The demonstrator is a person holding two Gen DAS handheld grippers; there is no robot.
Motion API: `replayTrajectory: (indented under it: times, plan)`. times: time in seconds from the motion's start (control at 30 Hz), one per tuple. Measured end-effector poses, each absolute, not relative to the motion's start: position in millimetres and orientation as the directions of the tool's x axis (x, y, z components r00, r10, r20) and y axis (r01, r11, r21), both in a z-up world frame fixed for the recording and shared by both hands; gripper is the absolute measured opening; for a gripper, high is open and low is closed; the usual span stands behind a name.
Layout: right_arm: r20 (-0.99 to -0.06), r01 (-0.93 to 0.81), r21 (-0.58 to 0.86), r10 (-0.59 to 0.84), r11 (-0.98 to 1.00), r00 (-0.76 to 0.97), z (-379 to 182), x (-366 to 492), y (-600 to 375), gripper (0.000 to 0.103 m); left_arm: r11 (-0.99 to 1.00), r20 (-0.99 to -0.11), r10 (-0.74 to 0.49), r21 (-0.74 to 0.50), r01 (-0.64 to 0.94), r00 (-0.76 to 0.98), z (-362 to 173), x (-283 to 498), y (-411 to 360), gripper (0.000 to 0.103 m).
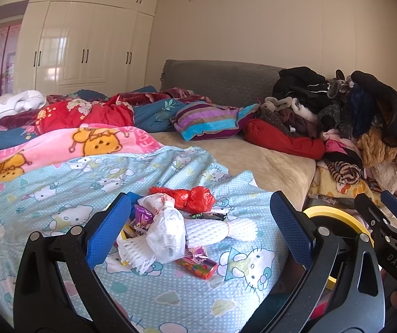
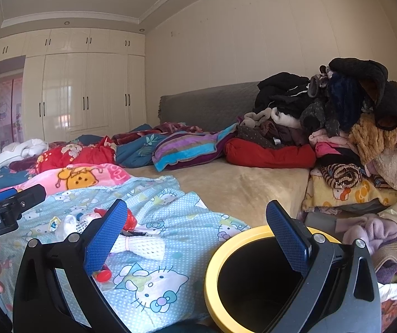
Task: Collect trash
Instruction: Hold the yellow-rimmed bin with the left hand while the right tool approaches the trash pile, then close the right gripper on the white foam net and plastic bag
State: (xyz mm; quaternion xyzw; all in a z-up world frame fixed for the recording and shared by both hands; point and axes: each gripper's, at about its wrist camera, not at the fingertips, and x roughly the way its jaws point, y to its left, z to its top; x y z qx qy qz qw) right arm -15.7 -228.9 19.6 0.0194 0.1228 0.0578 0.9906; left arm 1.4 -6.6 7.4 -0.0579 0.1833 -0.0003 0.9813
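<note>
**Trash heaped on the bed cover, both claws spread and empty**

At the far left of the left wrist view, a pink cartoon blanket is seen lying behind the light-blue cat-print bed cover. On that cover a small heap of trash is gathered: purple candy wrappers at its left edge, a crumpled white plastic bag in the middle, a red plastic bag behind it, a white foam fruit net stretched out to the right, and a colourful candy box nearest the camera. The left gripper is held low over this heap with its blue pads wide apart; nothing is clamped between them, and the heap is framed in the gap.

Further right, a yellow-rimmed black bin is shown standing just beside the edge of the bed. The right gripper is seen with its jaws likewise spread and empty; its right finger is seen in front of the bin's open mouth, while its left finger is over the bed cover near the foam net.

At the far right, a tall pile of clothes is stacked against the grey headboard.
</note>
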Motion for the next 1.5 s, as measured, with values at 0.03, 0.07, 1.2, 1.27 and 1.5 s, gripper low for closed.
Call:
replayTrajectory:
  times: [0.03, 0.07, 1.2, 1.27, 1.5]
  plan:
    - [-0.239, -0.107, 0.051, 0.117, 0.993, 0.964, 19.0, -15.8, -227.6, 0.097, 0.993, -0.359, -0.023, -0.115, -0.020, 0.933, 7.1, 1.1, -6.1, 0.092]
    - [-0.238, -0.108, 0.051, 0.117, 0.993, 0.964, 18.8, -16.1, -227.9, 0.097, 0.993, -0.359, -0.023, -0.115, -0.019, 0.933, 7.9, 1.2, -7.2, 0.092]
    - [-0.310, -0.198, 0.050, 0.203, 0.979, 0.929, 14.9, 8.3, -218.5, 0.097, 0.989, -0.374, 0.006, -0.133, -0.061, 0.927, 4.8, 7.3, 6.8, 0.092]
    - [-0.336, -0.248, 0.035, 0.245, 0.968, 0.909, 15.1, 16.4, -207.5, 0.097, 0.987, -0.379, 0.020, -0.143, -0.079, 0.925, 5.3, 8.9, 13.3, 0.092]
    - [-0.412, -0.375, -0.016, 0.336, 0.927, 0.847, 10.9, 40.3, -168.3, 0.097, 0.973, -0.396, 0.067, -0.178, -0.148, 0.916, 6.1, 13.7, 45.2, 0.092]
